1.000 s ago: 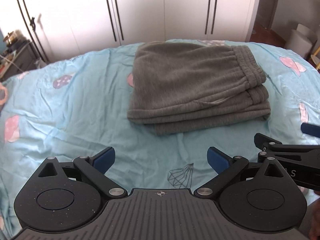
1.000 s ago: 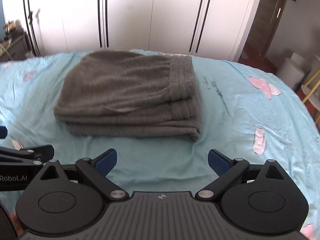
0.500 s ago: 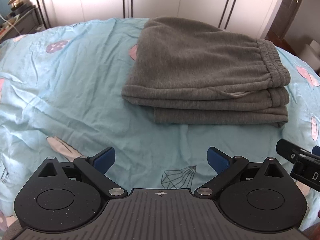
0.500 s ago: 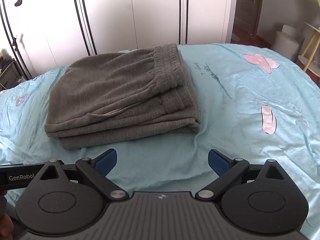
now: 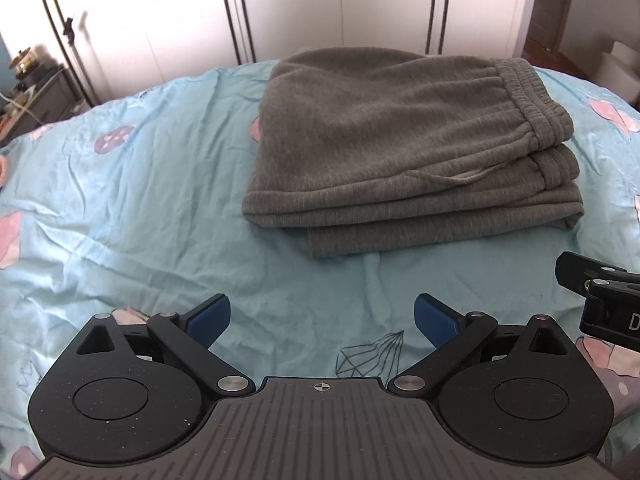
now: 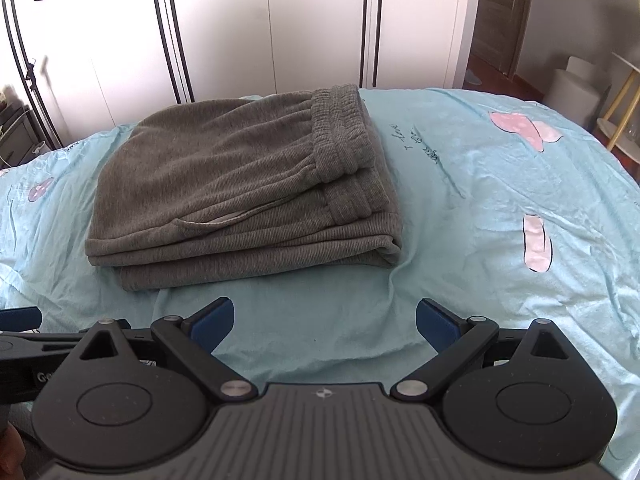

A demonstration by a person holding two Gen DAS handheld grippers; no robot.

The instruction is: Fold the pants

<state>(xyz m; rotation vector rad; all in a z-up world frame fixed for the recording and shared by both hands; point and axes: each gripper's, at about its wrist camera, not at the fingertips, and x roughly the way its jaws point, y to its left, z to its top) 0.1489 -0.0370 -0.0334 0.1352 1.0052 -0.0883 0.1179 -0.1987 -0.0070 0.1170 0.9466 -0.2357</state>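
Note:
Grey fleece pants (image 5: 404, 148) (image 6: 240, 188) lie folded in a stacked rectangle on the light blue bed sheet (image 5: 140, 200) (image 6: 480, 200); the elastic waistband is on top at the right end. My left gripper (image 5: 323, 320) hovers open near the bed's front, short of the pants, with nothing between its blue pads. My right gripper (image 6: 325, 322) is likewise open and empty, just in front of the stack. Part of the right gripper's body (image 5: 600, 300) shows at the right edge of the left wrist view, and the left gripper's body (image 6: 24, 340) at the left edge of the right wrist view.
White wardrobe doors (image 6: 260, 28) stand behind the bed. A dark shelf with clutter (image 5: 32, 88) is at the far left. A brown door (image 6: 500, 12), a white bin (image 6: 576, 84) and a yellow-legged stand (image 6: 624, 108) are at the far right.
Both views have swung and shifted slightly relative to the pants. The folded pants have not moved and both grippers stay open.

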